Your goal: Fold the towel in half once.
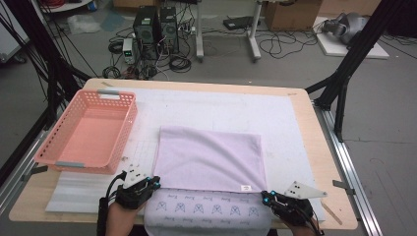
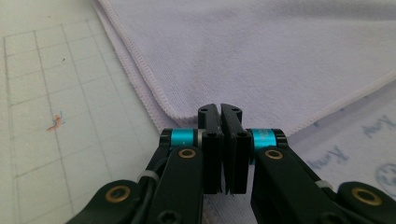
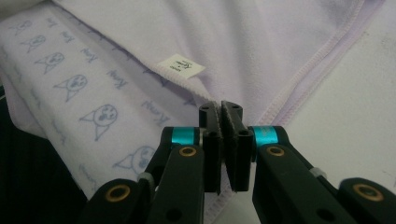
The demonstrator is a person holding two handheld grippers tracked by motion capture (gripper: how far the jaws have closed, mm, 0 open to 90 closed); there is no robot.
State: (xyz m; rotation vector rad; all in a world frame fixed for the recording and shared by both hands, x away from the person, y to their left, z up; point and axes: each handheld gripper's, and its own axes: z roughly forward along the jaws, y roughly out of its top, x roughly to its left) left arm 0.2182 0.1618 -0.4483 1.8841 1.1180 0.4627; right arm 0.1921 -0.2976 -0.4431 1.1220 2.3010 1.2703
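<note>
At the near bench edge, both jaws pressed together, nothing visibly pinched: left gripper [image 1: 155, 185] at the folded towel's [image 1: 209, 157] near-left corner, right gripper [image 1: 264, 198] at its near-right corner by the label [image 3: 181, 66]. Towel lies flat mid-bench, printed layer overhanging the near edge; pink basket [image 1: 88, 130] to its left.

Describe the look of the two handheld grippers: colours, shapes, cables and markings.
Both the left gripper and the right gripper are black, with linked arms pinned by brass-coloured rivets, and turquoise metal collars beside two flat black jaws. The right's jaw faces are serrated. Each carries a grey three-cornered plate dotted with small holes. A black cable trails from the left gripper.
</note>
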